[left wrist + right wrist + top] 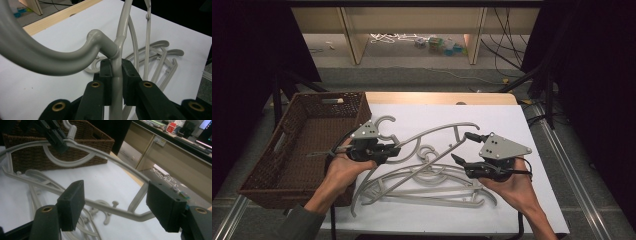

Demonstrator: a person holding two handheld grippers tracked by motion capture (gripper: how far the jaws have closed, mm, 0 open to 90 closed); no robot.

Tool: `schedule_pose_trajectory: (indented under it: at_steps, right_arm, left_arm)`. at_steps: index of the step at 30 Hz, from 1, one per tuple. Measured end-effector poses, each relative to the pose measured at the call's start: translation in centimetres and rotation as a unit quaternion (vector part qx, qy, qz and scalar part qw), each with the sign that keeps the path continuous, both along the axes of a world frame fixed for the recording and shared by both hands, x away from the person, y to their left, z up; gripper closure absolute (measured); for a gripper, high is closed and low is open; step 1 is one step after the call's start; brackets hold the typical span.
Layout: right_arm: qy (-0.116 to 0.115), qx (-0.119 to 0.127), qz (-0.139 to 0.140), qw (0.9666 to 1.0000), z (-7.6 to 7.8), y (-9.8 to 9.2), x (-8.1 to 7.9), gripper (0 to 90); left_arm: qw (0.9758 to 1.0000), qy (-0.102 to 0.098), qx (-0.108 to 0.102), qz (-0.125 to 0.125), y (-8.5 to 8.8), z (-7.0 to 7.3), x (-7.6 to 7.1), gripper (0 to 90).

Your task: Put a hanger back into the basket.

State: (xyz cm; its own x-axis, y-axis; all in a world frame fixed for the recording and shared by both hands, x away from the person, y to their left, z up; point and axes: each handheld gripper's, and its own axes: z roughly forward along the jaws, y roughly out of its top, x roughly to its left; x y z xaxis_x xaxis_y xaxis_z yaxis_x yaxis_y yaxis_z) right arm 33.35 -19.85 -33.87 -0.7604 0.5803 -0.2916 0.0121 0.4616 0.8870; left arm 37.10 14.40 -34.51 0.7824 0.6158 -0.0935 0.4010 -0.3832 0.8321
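Standing at the person's side of the table: nearest the front edge of the white table top (pixel 532 210) lies a loose pile of grey hangers (pixel 427 192), overlapping flat on the surface, their curved arms and straight bars crossing one another. Above that pile one grey plastic hanger (pixel 439 131) is lifted clear of the sheet, tilted, with its hook end towards the basket. It is a smooth, matt, pale grey moulding: a round-section curved shoulder arm, a thinner lower bar joined by a short strut, and a thick rounded hook rising from a collar at the neck. The left gripper (pixel 393 150) is clamped on this hanger just below the collar; in the left gripper view the two black pads press on either side of the neck stem (pixel 116 72), with the hook sweeping off to the left. The right gripper (pixel 464 147) has its jaws standing well apart, not pressing on anything; in the right gripper view the hanger's lower bar (pixel 112 210) passes between the pads (pixel 71 203), untouched by them. Further back, at the left of the table, sits a brown wicker basket (pixel 272 165), close beside the left hand (pixel 343 167). Beyond the table, pale wooden shelving legs (pixel 354 40) stand on the floor.
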Motion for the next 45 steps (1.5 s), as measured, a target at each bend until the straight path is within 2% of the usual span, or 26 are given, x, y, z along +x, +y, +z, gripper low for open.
schedule_pose_trajectory:
  at_steps: [2, 3, 6, 9, 13, 15, 16, 20, 23, 26, 27, 28, 29, 30, 31, 33, 34, 37, 38, 39, 40, 41, 42, 43, 44, 45]
  right_arm:
    - [0.001, 0.015, -0.002, 0.9999, -0.2, 0.2, -0.3, 30.9]
    - [0.004, 0.02, -0.001, 0.9998, -0.3, 0.3, -0.5, 30.9]
    - [0.004, 0.023, 0.006, 0.9997, -0.5, 0.4, -0.8, 30.1]
    - [0.003, 0.024, 0.007, 0.9997, -0.7, 0.5, -1.1, 30.1]
    - [0.02, 0.024, 0.007, 0.9995, -1.9, 0.3, -1.3, 27.1]
    - [0.03, 0.028, 0.007, 0.9991, -2.5, 0.1, -1.3, 26.3]
    - [0.035, 0.029, 0.005, 0.999, -2.9, -0.1, -1.3, 25.2]
    - [0.052, 0.031, -0.003, 0.9982, -4.3, -0.4, -1.2, 23.4]
    - [0.064, 0.031, -0.004, 0.9975, -5.3, -0.4, -1.2, 23.3]
    - [0.069, 0.027, -0.003, 0.9972, -5.8, -0.3, -1.1, 23.3]
    - [0.071, 0.026, -0.003, 0.9971, -6.0, -0.2, -1.1, 23.3]
    - [0.073, 0.02, 0.002, 0.9971, -6.1, -0.1, -1.0, 23.3]
    - [0.07, 0.021, 0.0, 0.9974, -6.2, 0.0, -1.0, 23.3]
    - [0.071, 0.02, 0.002, 0.9973, -6.2, 0.0, -1.1, 23.5]
    - [0.071, 0.02, 0.002, 0.9973, -6.2, 0.0, -1.1, 23.5]
    - [0.075, 0.02, 0.001, 0.997, -6.3, -0.1, -1.0, 23.5]
    - [0.076, 0.021, 0.001, 0.9969, -6.4, -0.1, -0.9, 23.5]
    - [0.079, 0.021, -0.003, 0.9967, -6.7, -0.1, -0.9, 23.6]
    - [0.081, 0.016, 0.0, 0.9966, -6.7, -0.1, -0.9, 23.6]
    - [0.081, 0.016, 0.0, 0.9966, -6.7, -0.1, -0.9, 23.6]
    - [0.079, 0.017, -0.002, 0.9967, -6.8, 0.0, -0.8, 23.7]
    - [0.079, 0.017, -0.002, 0.9967, -6.8, 0.0, -0.8, 23.7]
    - [0.083, 0.015, 0.0, 0.9964, -6.9, -0.1, -0.7, 23.7]
    - [0.083, 0.015, 0.0, 0.9964, -6.9, -0.1, -0.7, 23.7]
    - [0.085, 0.018, -0.002, 0.9962, -7.0, -0.1, -0.7, 23.6]
    - [0.089, 0.015, -0.001, 0.996, -7.0, -0.1, -0.7, 23.6]
  left_arm:
    - [1.0, 0.0, 0.0, 0.009, 0.6, 1.3, 0.4, 80.8]
    - [1.0, 0.0, 0.0, 0.009, 0.6, 1.3, 0.4, 80.9]
    - [0.9996, 0.002, -0.01, 0.025, 2.3, 2.9, 0.9, 80.9]
    - [0.9992, 0.008, -0.019, 0.033, 3.4, 3.7, 1.3, 80.9]
    - [0.998, 0.01, -0.032, 0.053, 6.0, 5.4, 1.7, 80.9]
    - [0.9977, 0.014, -0.037, 0.055, 6.4, 5.7, 1.7, 80.9]
    - [0.9969, 0.024, -0.048, 0.057, 6.7, 6.1, 1.6, 80.9]
    - [0.9962, -0.004, -0.039, 0.078, 8.9, 7.9, 2.1, 80.9]
    - [0.9942, -0.013, -0.025, 0.103, 10.1, 8.6, 2.7, 80.8]
    - [0.993, -0.021, -0.017, 0.115, 10.9, 8.8, 3.4, 80.9]
    - [0.9917, -0.025, -0.02, 0.124, 11.3, 8.8, 3.8, 80.9]
    - [0.9907, -0.025, -0.009, 0.134, 12.4, 8.7, 4.5, 80.9]
    - [0.9892, -0.02, -0.01, 0.145, 12.7, 8.6, 4.8, 80.9]
    - [0.9889, -0.022, -0.006, 0.147, 13.2, 8.5, 5.1, 80.9]
    - [0.9889, -0.022, -0.006, 0.147, 13.2, 8.5, 5.1, 80.9]
    - [0.9862, -0.018, -0.013, 0.164, 14.4, 7.9, 5.7, 80.8]
    - [0.9862, -0.018, -0.013, 0.164, 14.4, 7.9, 5.7, 80.8]
    - [0.9824, -0.017, -0.011, 0.186, 16.1, 7.3, 6.4, 80.9]
    - [0.9824, -0.017, -0.011, 0.186, 16.1, 7.3, 6.4, 80.8]
    - [0.9815, -0.019, -0.004, 0.191, 16.5, 7.2, 6.5, 80.8]
    - [0.9789, -0.023, 0.007, 0.203, 17.3, 7.0, 6.5, 80.9]
    - [0.9789, -0.023, 0.007, 0.203, 17.3, 7.0, 6.5, 80.9]
    - [0.9768, -0.029, 0.02, 0.211, 18.1, 6.6, 6.5, 80.9]
    - [0.9768, -0.029, 0.02, 0.211, 18.1, 6.6, 6.5, 80.8]
    - [0.9747, -0.03, 0.032, 0.219, 18.8, 6.1, 6.5, 80.8]
    - [0.9739, -0.023, 0.033, 0.223, 19.0, 5.7, 6.4, 80.9]
